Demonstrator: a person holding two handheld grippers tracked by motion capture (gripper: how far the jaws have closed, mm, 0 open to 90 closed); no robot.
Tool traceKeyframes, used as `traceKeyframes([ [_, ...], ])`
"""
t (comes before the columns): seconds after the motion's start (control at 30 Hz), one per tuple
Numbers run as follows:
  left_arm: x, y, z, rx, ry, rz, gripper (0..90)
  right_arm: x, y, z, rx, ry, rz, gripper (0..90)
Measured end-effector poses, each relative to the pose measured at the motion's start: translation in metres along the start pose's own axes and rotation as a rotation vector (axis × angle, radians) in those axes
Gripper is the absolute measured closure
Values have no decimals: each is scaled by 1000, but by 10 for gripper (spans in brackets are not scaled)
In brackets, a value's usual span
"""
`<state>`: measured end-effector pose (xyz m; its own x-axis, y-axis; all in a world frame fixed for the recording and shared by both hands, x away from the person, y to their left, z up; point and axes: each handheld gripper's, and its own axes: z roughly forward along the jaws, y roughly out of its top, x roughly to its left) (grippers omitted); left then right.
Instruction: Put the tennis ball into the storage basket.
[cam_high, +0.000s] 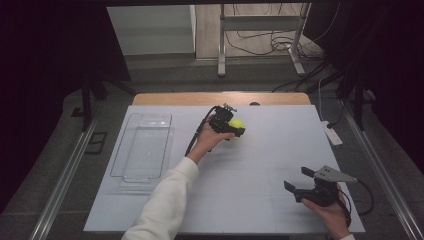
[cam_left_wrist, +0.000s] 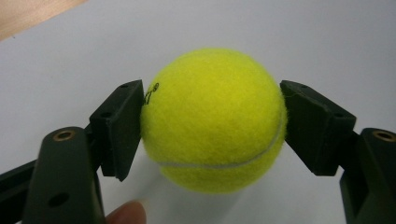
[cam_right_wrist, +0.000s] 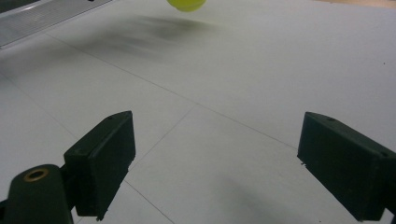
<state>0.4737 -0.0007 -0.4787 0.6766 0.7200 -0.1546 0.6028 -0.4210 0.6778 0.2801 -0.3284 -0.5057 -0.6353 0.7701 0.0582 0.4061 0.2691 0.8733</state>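
High view: my left claw (cam_high: 235, 127) holds the tennis ball (cam_high: 236, 123) over the far middle of the white surface (cam_high: 260, 165), a clear tray (cam_high: 145, 145) well to its left. Left gripper view: both pads press the ball's sides, printed lettering visible. My right claw (cam_right_wrist: 212, 163) gapes wide, empty.

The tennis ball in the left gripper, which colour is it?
Bright yellow-green tennis ball with a pale seam; left gripper view shows it best.

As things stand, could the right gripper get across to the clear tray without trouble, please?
Probably yes, but not straight away. The right gripper sits open near the table's front right corner, while the clear tray lies on the far left side. The left arm's white sleeve crosses the path between them.
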Motion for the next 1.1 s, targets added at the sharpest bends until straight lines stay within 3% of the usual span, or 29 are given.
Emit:
traceKeyframes([
  [0.13,-2,0,-10,-28,-21,-2,270,0,0,0,0,0,-1,118],
  [0.47,-6,-7,-27,-63,-24,14,270,0,0,0,4,-7,-5,119],
  [1.1,-13,-9,-40,-82,-28,44,270,1,0,0,0,-6,-3,119],
])
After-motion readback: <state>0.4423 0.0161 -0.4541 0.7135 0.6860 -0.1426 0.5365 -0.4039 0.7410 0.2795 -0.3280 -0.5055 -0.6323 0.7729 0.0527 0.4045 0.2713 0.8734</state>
